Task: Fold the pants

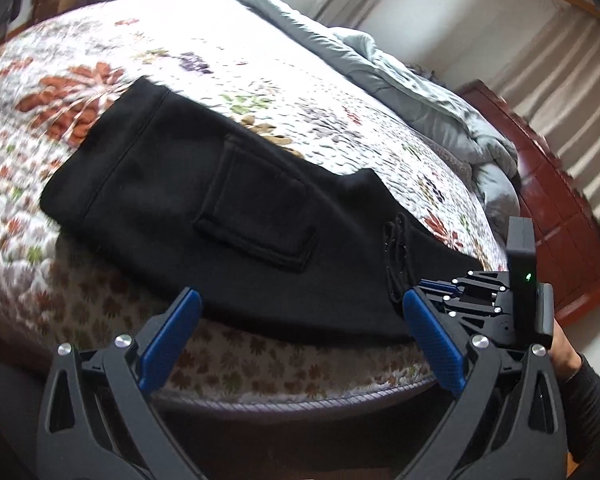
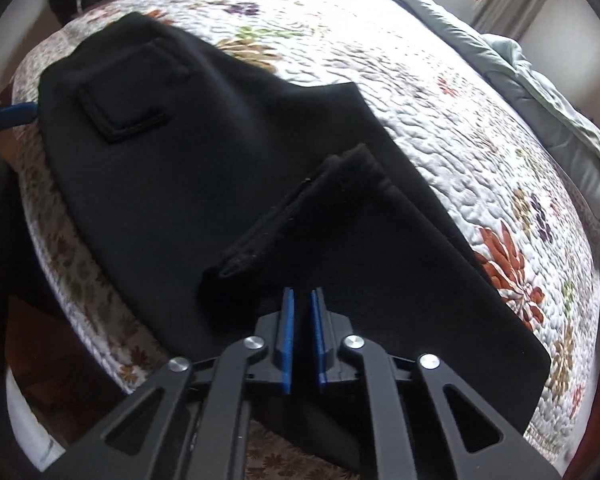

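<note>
The left gripper (image 1: 300,312) is held wide apart above the near edge of the bed, nothing between its blue pads (image 1: 168,340). The right gripper (image 2: 302,300) is drawn nearly closed, a thin gap left between its pads (image 2: 287,340); whether cloth is pinched there cannot be told. The black pants (image 1: 204,200) are spread flat on the flowered quilt (image 1: 228,52) along the bed's near side, a back pocket (image 1: 256,212) turned upward. A folded cuff (image 2: 300,208) is laid over the fabric just ahead of the right gripper. A grey comforter (image 1: 400,80) is bunched at the far side.
</note>
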The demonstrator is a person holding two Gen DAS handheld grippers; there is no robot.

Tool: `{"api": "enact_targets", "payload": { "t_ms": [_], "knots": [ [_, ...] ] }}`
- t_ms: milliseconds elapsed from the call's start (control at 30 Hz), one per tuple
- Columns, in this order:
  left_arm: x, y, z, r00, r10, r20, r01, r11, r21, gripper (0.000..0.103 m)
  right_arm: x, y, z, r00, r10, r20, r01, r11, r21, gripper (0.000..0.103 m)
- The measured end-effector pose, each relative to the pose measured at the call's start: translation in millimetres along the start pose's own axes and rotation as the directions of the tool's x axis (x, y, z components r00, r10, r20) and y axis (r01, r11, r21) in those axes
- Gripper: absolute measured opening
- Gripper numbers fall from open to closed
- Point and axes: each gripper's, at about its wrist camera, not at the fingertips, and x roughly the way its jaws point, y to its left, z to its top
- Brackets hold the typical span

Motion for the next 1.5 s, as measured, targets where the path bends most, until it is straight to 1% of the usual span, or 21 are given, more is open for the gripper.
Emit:
{"api": "enact_targets", "payload": {
  "t_ms": [100, 167, 267, 333, 400, 467, 500, 533, 567, 600, 667, 733, 800, 867, 900, 1033, 1133, 1267, 1367, 1433, 1500],
  "knots": [
    [-14, 16, 4, 0.999, -0.003, 0.035, 0.007, 0.994, -0.105, 0.1, 1, -8, 5, 0.998, 0.063, -0.029, -0.062, 0.998, 0.013, 0.01],
    [-21, 30, 6, 0.998, 0.023, 0.053, -0.012, 0.981, -0.196, 0.1, -9, -21, 17, 0.987, 0.156, -0.024, -0.156, 0.987, 0.028, 0.021],
    [-27, 51, 8, 0.995, 0.085, 0.045, -0.065, 0.939, -0.338, 0.1, -29, -40, 48, 0.962, 0.273, 0.001, -0.273, 0.962, 0.019, 0.034],
    [-29, 64, 9, 0.995, 0.082, 0.047, -0.054, 0.9, -0.433, 0.1, -38, -46, 73, 0.93, 0.368, -0.006, -0.368, 0.93, -0.008, 0.047],
    [-28, 73, 8, 0.996, 0.079, 0.041, -0.048, 0.867, -0.496, 0.1, -47, -47, 106, 0.895, 0.447, -0.011, -0.447, 0.893, -0.052, 0.048],
    [-25, 79, 8, 0.997, 0.066, 0.039, -0.035, 0.847, -0.53, 0.1, -51, -38, 140, 0.853, 0.518, -0.053, -0.521, 0.849, -0.085, 0.052],
    [-25, 84, 7, 0.997, 0.065, 0.046, -0.03, 0.842, -0.539, 0.1, -51, -30, 155, 0.841, 0.537, -0.07, -0.541, 0.834, -0.11, 0.055],
    [-25, 86, 9, 0.996, 0.068, 0.051, -0.029, 0.839, -0.543, 0.1, -51, -23, 166, 0.829, 0.552, -0.089, -0.559, 0.819, -0.13, 0.064],
    [-24, 89, 10, 0.996, 0.073, 0.059, -0.029, 0.835, -0.549, 0.1, -47, -12, 184, 0.804, 0.579, -0.134, -0.594, 0.791, -0.146, 0.071],
    [-24, 91, 10, 0.995, 0.074, 0.063, -0.026, 0.831, -0.555, 0.1, -44, -2, 195, 0.788, 0.591, -0.169, -0.614, 0.772, -0.162, 0.072],
    [-20, 96, 12, 0.995, 0.078, 0.056, -0.032, 0.817, -0.576, 0.1, -42, 22, 218, 0.774, 0.597, -0.209, -0.632, 0.75, -0.197, 0.073],
    [-14, 101, 10, 0.996, 0.076, 0.038, -0.038, 0.799, -0.601, 0.1, -36, 32, 233, 0.75, 0.613, -0.249, -0.659, 0.724, -0.201, 0.078],
    [-10, 103, 12, 0.996, 0.078, 0.031, -0.043, 0.796, -0.603, 0.1, -26, 45, 253, 0.723, 0.622, -0.301, -0.686, 0.697, -0.21, 0.079],
    [-8, 104, 15, 0.997, 0.074, 0.033, -0.039, 0.794, -0.607, 0.1, -16, 61, 275, 0.718, 0.612, -0.332, -0.691, 0.685, -0.231, 0.08],
    [-7, 106, 15, 0.997, 0.071, 0.031, -0.037, 0.792, -0.61, 0.1, -11, 67, 282, 0.708, 0.612, -0.352, -0.7, 0.675, -0.234, 0.081],
    [-1, 110, 17, 0.998, 0.057, 0.018, -0.034, 0.783, -0.621, 0.1, 15, 92, 304, 0.671, 0.601, -0.434, -0.731, 0.636, -0.248, 0.082],
    [5, 113, 21, 0.999, 0.045, 0.006, -0.031, 0.78, -0.625, 0.1, 34, 108, 318, 0.661, 0.585, -0.47, -0.739, 0.616, -0.272, 0.085],
    [6, 119, 21, 1.0, 0.027, 0.015, -0.011, 0.761, -0.649, 0.1, 60, 132, 333, 0.617, 0.561, -0.552, -0.77, 0.576, -0.276, 0.086],
    [6, 118, 23, 1.0, 0.019, 0.011, -0.008, 0.765, -0.644, 0.1, 75, 144, 341, 0.596, 0.545, -0.59, -0.783, 0.559, -0.274, 0.086],
    [5, 121, 23, 1.0, -0.003, 0.021, 0.016, 0.756, -0.654, 0.1, 81, 149, 344, 0.575, 0.545, -0.61, -0.796, 0.544, -0.265, 0.086],
    [1, 129, 19, 0.997, -0.058, 0.055, 0.08, 0.74, -0.668, 0.1, 89, 155, 343, 0.556, 0.538, -0.633, -0.809, 0.526, -0.263, 0.086]
  ]
}}
